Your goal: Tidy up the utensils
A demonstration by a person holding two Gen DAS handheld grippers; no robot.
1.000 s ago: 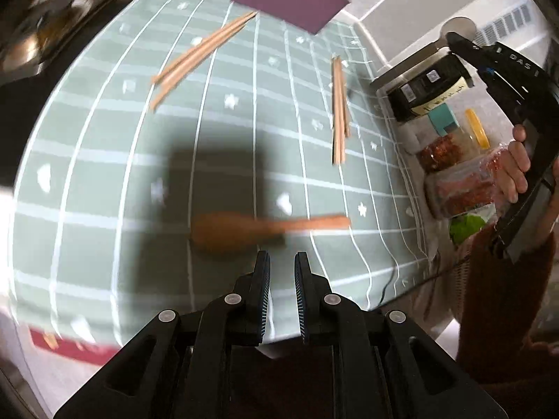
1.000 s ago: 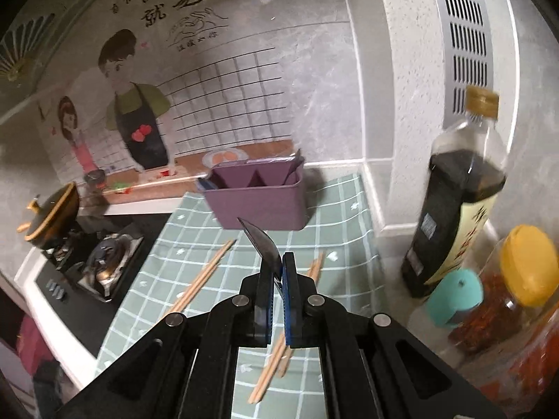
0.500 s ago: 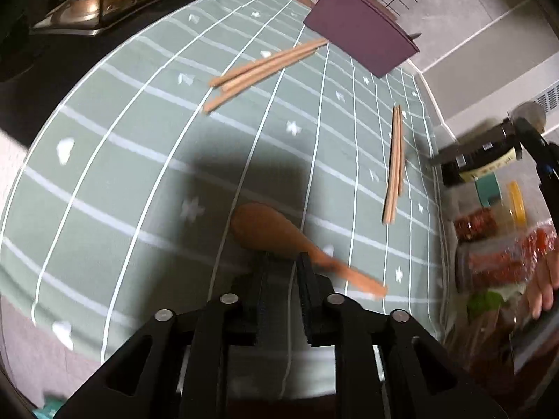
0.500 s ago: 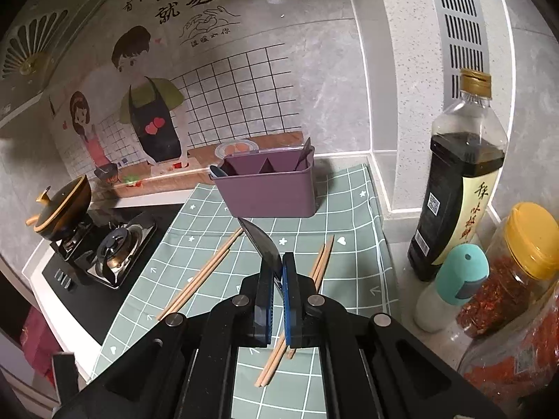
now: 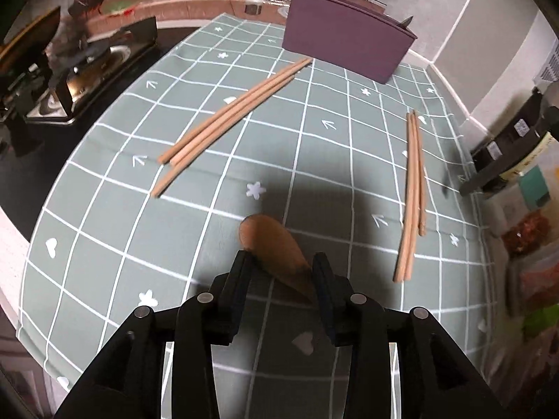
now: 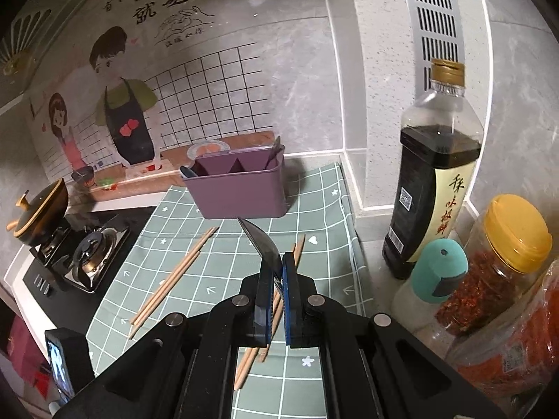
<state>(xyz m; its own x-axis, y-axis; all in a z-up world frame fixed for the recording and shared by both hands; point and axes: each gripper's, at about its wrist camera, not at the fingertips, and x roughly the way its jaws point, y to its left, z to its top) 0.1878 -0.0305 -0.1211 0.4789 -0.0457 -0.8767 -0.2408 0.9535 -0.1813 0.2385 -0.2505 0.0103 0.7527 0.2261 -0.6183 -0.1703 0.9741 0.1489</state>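
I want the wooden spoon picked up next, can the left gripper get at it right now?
Probably yes: the left gripper is opening with the wooden spoon lying between its fingers on the mat, nothing covering it.

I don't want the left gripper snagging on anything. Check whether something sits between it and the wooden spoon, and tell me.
Nothing visible does. The left gripper has its jaws opening on either side of the wooden spoon, which lies on the green mat. Both bundles of chopsticks lie well clear, farther up the mat.
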